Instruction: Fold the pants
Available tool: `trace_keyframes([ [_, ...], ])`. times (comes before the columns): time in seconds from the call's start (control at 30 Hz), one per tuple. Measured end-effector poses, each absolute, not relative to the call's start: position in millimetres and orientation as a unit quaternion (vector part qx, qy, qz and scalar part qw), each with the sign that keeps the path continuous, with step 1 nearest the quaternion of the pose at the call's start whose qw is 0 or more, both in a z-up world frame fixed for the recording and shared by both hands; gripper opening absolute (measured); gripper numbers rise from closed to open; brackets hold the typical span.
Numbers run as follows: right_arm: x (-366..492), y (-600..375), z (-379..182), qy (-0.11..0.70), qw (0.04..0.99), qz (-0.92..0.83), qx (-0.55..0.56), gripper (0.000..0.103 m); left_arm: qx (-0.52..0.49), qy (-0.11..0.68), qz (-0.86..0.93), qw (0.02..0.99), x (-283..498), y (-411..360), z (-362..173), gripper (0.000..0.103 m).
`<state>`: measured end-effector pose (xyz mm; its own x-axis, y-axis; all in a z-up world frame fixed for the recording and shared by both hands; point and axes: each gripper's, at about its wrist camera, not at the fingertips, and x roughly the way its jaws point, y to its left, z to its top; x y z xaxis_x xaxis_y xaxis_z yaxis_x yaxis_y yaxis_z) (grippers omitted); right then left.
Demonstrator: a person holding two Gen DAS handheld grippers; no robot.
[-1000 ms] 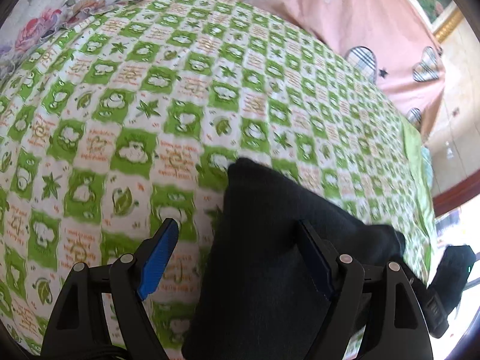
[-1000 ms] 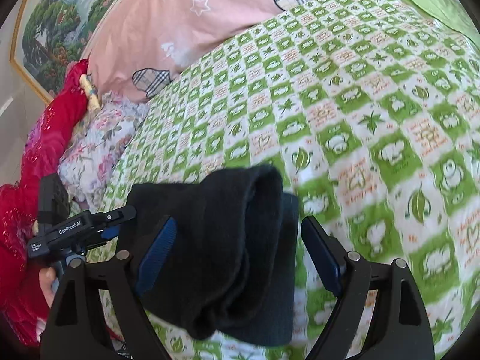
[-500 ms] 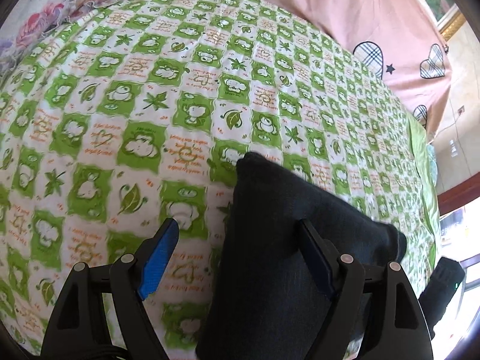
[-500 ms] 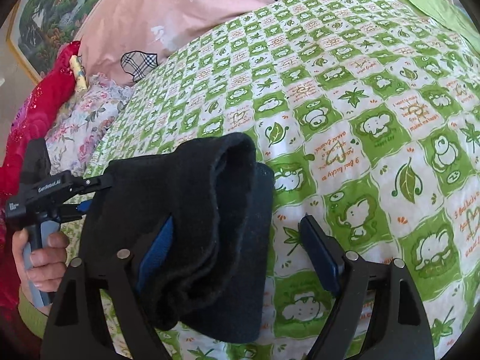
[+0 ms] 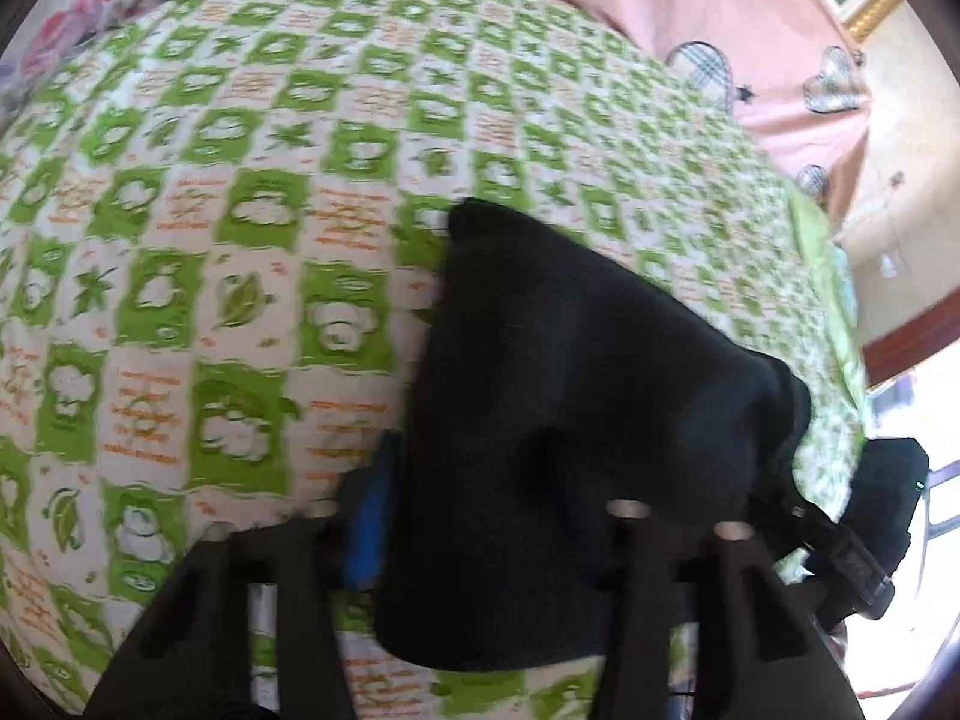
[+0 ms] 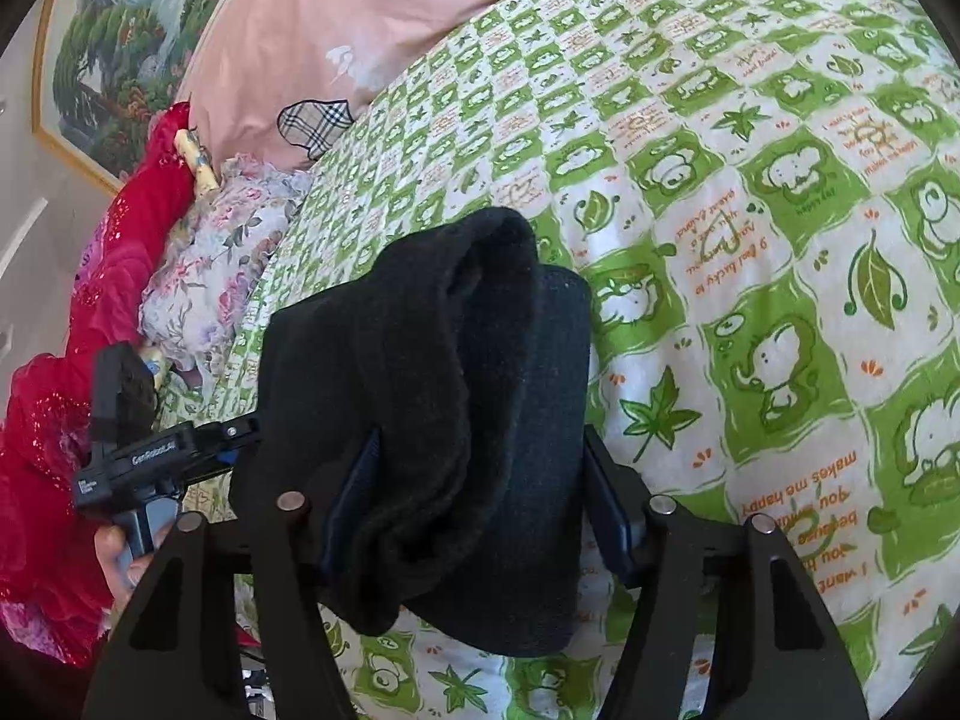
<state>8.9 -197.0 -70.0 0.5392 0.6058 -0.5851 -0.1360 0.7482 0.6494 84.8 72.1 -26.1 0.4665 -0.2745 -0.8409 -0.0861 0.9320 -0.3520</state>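
right claw: my right gripper (image 6: 489, 495) is clamped on the folded black pants (image 6: 444, 396) | pants: bundle sits between both pads, above the green checked bedspread (image 6: 750, 252) | left side: my left gripper (image 6: 144, 462) grips the far end | background: pink pillow (image 6: 360, 30), floral pillow (image 6: 210, 258)

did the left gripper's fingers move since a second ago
Yes. The left gripper has closed onto the folded black pants; against the green checked bedsheet, its blue pad moved inward to the cloth.

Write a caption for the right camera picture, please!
Right gripper clamps the folded black pants above a green-and-white checked bedsheet.
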Motion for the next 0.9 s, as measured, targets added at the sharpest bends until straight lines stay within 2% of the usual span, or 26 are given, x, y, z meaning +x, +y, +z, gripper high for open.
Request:
trace_keyframes([
  [0.13, 8, -197, -63, 0.415, 0.833, 0.236, 0.279, 0.052, -0.165, 0.502, -0.057, 0.847, 81, 67, -18, 0.034],
  [0.27, 8, -193, -47, 0.398, 0.841, 0.251, 0.268, 0.049, -0.189, 0.489, -0.06, 0.85, 77, 76, -7, 0.026],
  [0.63, 68, -168, 0, 0.346, 0.859, 0.295, 0.236, 0.047, -0.178, 0.42, -0.021, 0.89, 101, 97, 42, 0.025],
  [0.9, 131, -142, 3, 0.35, 0.856, 0.321, 0.206, 0.047, -0.174, 0.416, 0.023, 0.892, 136, 122, 38, 0.025],
])
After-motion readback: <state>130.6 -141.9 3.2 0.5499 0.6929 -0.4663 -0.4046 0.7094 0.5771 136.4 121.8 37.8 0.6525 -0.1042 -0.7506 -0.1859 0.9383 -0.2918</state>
